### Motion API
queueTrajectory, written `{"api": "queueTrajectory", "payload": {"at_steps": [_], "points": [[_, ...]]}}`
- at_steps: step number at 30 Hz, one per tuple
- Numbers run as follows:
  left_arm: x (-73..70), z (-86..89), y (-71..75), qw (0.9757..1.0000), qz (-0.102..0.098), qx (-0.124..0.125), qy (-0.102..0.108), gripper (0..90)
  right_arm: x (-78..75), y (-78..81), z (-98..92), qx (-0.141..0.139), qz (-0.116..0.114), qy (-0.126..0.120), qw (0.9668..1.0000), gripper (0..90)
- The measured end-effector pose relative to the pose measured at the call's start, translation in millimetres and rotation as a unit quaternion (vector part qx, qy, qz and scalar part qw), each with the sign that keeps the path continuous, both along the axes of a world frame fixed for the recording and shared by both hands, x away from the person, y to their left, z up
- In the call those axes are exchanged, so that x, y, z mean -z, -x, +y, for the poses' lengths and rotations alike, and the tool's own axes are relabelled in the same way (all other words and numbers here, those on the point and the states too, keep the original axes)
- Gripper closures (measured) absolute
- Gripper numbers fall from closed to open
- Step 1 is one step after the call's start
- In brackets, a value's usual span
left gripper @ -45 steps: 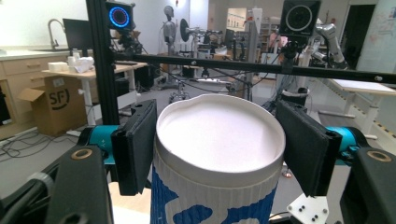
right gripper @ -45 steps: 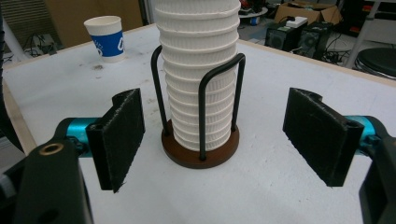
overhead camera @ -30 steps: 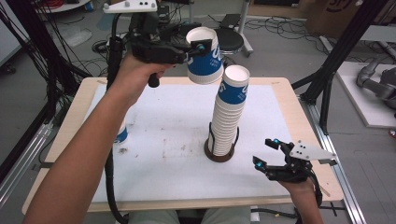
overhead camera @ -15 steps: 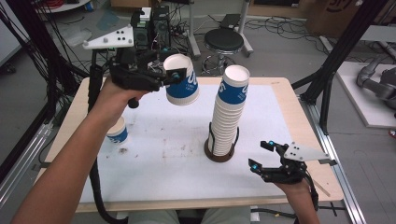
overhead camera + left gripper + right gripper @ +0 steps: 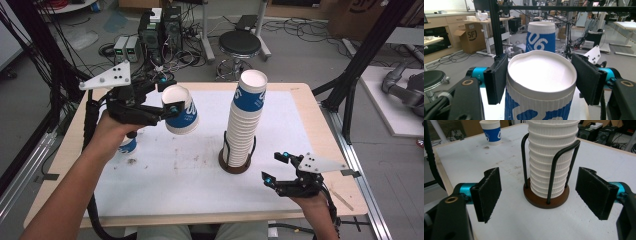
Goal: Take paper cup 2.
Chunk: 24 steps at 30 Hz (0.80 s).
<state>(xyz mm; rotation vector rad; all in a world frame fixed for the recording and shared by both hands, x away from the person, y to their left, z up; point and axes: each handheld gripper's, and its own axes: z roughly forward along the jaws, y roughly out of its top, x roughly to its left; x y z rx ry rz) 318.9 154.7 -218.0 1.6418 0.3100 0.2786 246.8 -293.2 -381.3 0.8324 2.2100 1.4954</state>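
My left gripper [image 5: 167, 95] is shut on a blue-and-white ribbed paper cup [image 5: 182, 115], held tilted in the air over the table's left half. In the left gripper view the pads [image 5: 496, 78] press on both sides of that cup [image 5: 536, 107], its closed white end towards the camera. A tall stack of like cups [image 5: 246, 117] stands in a black wire holder on a round brown base [image 5: 235, 166]; this stack [image 5: 541, 37] rises behind the held cup. My right gripper [image 5: 275, 166] rests open at the front right, facing the holder [image 5: 546, 200]. A single cup [image 5: 128, 145] stands behind my left hand.
A white mat [image 5: 295, 115] covers the wooden table [image 5: 330, 150]. The single cup [image 5: 491, 131] stands upright at the far corner in the right gripper view. Beyond the table are a black stool [image 5: 241, 44], computer boxes [image 5: 160, 30] and cables on the floor.
My left gripper has carried the cup left and down, away from the top of the stack. The right gripper has stayed put.
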Motion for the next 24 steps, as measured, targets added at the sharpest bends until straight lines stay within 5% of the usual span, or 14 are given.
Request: {"api": "queueTrajectory", "payload": {"at_steps": [10,17,24], "points": [[27.4,6.4,6.7,0.9999,0.006,-0.008,0.010,32.0,1.8,-0.7,5.7,-0.004,0.004,0.006,1.0000,21.1],[75.0,19.9,3.3,0.9984,0.039,-0.022,0.033,32.0,3.5,-0.9,8.3,-0.003,0.010,0.009,0.9999,21.1],[98.1,23.8,6.2,0.9981,0.044,-0.028,0.032,32.0,6.6,-3.0,10.2,-0.006,0.012,0.016,0.9998,21.1]]}}
